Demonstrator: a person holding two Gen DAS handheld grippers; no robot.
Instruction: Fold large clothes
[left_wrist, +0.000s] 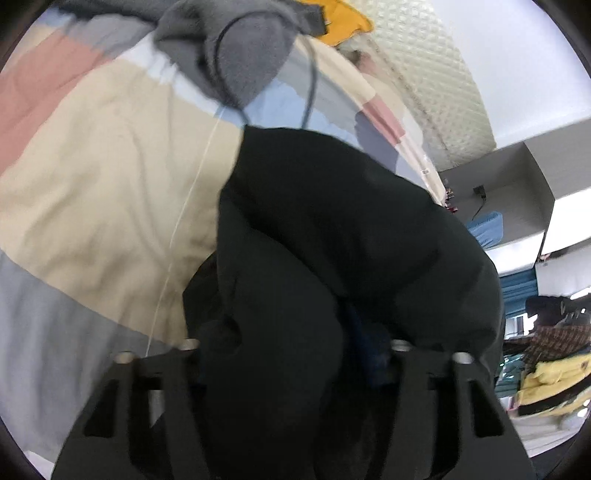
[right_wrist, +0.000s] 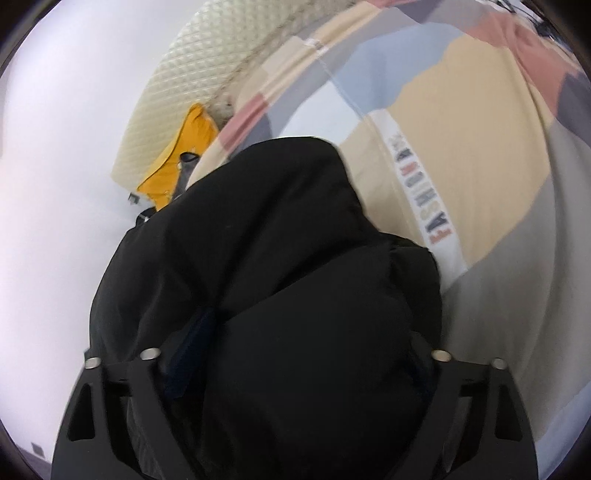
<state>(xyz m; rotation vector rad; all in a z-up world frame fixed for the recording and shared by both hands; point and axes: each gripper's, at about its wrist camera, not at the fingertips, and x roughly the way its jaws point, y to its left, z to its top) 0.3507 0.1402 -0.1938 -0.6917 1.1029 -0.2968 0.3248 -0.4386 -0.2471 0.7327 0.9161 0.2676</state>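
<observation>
The black padded jacket (left_wrist: 332, 240) is bulging up above the bed cover (left_wrist: 103, 166), bunched thickly between both claws. The left claw (left_wrist: 291, 354) is gripping a thick fold of it, and the right claw (right_wrist: 295, 358) is likewise clamping on the black padded jacket (right_wrist: 277, 258). Beyond it a grey garment (left_wrist: 240, 48) and a yellow garment (left_wrist: 343, 18) are lying near the quilted headboard (left_wrist: 436, 81). The bed cover (right_wrist: 480, 147) is showing a printed white stripe (right_wrist: 424, 192).

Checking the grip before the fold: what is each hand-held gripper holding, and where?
Both hold the black puffy jacket; bunched fabric fills each, exact part hidden.
</observation>
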